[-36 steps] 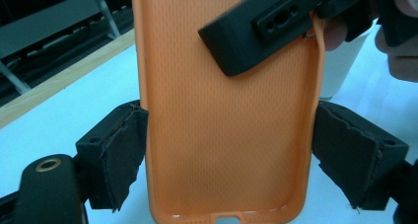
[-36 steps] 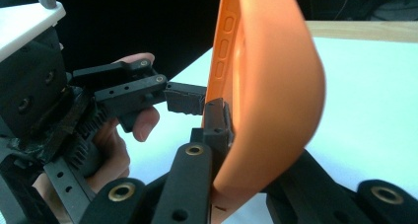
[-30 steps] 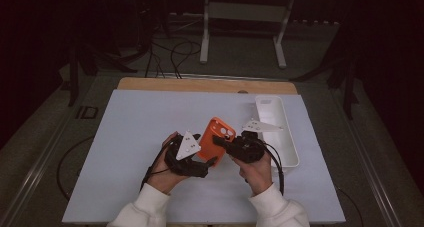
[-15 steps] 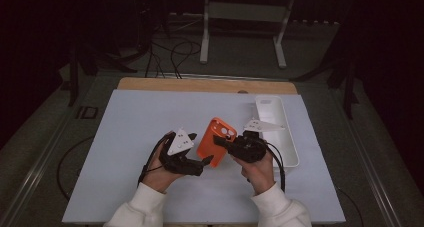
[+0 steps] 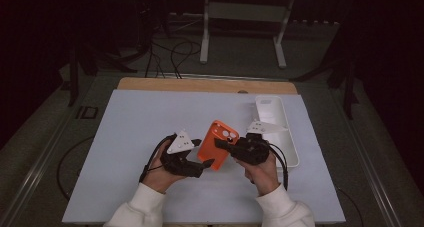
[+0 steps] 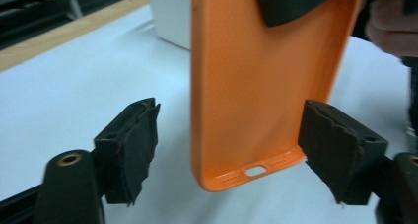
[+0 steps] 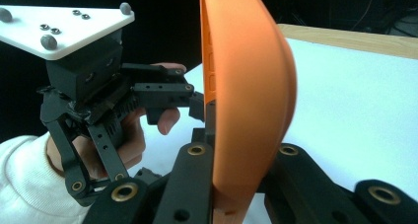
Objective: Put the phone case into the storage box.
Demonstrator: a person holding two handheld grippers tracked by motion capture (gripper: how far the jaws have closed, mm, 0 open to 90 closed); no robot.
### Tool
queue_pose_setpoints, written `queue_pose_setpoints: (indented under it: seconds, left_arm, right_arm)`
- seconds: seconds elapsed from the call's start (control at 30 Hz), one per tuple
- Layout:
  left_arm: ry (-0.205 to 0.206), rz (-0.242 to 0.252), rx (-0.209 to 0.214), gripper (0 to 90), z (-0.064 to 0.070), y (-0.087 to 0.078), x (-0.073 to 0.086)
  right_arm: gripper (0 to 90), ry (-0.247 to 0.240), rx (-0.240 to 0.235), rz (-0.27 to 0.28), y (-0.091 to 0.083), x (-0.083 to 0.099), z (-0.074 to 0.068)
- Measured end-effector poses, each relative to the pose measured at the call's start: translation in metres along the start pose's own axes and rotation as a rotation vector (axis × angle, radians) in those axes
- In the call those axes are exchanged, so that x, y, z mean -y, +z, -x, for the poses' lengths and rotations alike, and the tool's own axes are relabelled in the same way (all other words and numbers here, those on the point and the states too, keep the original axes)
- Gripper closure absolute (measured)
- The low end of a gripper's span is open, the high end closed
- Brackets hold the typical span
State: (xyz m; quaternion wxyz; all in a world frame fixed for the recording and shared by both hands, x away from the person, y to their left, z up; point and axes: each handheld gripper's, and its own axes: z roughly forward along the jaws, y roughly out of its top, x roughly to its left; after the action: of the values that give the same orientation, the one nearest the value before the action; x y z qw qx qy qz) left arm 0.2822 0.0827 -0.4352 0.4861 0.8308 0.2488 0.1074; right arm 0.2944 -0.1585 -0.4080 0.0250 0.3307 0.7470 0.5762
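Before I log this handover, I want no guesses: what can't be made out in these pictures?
- Orange silicone phone case: in the left gripper view the top edge crops its upper end, and the right claw covers part.
- Same case in the right gripper view: seen edge-on, so its inner face is hidden.
- White rectangular plastic tray: in the high view too dim to tell what it holds.
- Left claw: in the high view, its tips sit against the case; contact unclear.

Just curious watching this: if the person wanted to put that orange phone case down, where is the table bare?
The white mat is bare left of the left gripper and along the wooden edge. It is crowded at the right, between the orange case, right gripper and white tray.
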Motion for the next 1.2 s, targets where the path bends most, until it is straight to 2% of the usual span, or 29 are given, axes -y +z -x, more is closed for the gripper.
queue_pose_setpoints:
  seconds: [0.17,0.27,0.43,0.6,0.73,0.93,1.03,1.1,1.2]
  left_arm:
    - [0.002,0.0,0.056,29.2,0.001,0.001,0.0]
    - [-0.01,-0.005,0.092,29.3,-0.001,0.002,0.001]
    - [-0.013,-0.003,0.113,38.5,-0.001,0.003,0.002]
    - [-0.007,0.004,0.102,49.2,-0.002,0.001,0.002]
    - [-0.015,0.016,0.147,54.7,-0.005,0.002,0.005]
    - [0.013,0.034,0.155,62.3,-0.004,0.0,0.01]
    - [0.008,0.047,0.181,68.1,-0.006,-0.001,0.01]
    - [-0.002,0.057,0.201,71.4,-0.007,-0.002,0.011]
    - [-0.003,0.062,0.226,78.0,-0.008,-0.002,0.012]
  right_arm:
    - [84.8,-0.023,-0.028,-0.005,-0.001,0.001,0.0]
    - [84.7,-0.024,-0.05,0.002,-0.002,0.001,0.0]
    - [84.7,-0.035,-0.069,-0.001,0.0,0.001,-0.001]
    - [84.8,-0.048,-0.084,-0.002,-0.001,0.001,-0.003]
    - [85.1,-0.05,-0.118,0.004,-0.001,0.001,-0.003]
    - [84.9,-0.08,-0.122,-0.007,-0.001,0.002,-0.004]
    - [84.2,-0.072,-0.134,-0.003,-0.003,0.002,-0.002]
    - [83.3,-0.069,-0.144,0.0,-0.004,0.002,0.0]
    - [77.2,-0.064,-0.149,0.006,-0.005,0.001,0.001]
